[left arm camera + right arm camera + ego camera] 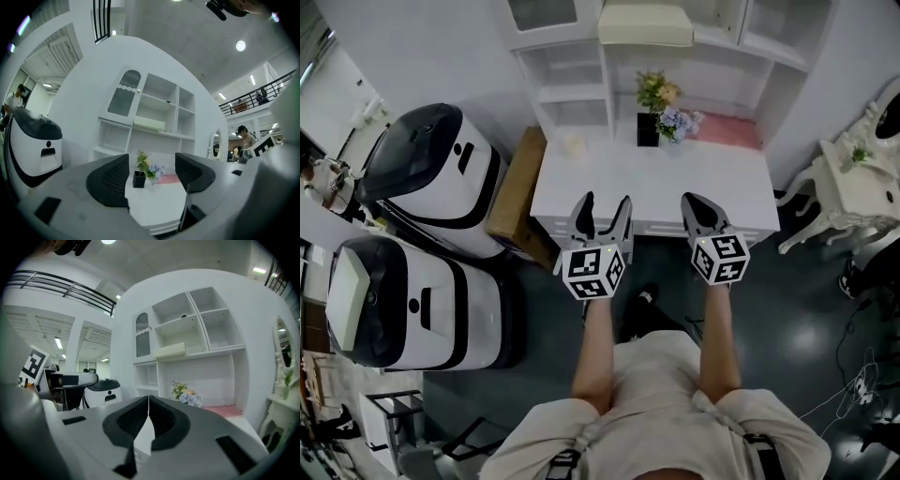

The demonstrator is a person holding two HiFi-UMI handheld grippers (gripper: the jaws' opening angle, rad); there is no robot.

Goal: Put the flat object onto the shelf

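- The pink flat object is lying on the white desk, at 1 o'clock from the right gripper, not yet on the shelf.
- The potted flowers, just beside it at 9 o'clock, could be toppled by a sideways reach, and the thin object could be pushed rather than lifted.
- Both grippers are being held level at the desk's 6 o'clock edge, the left gripper released and empty, the right clenched on nothing.
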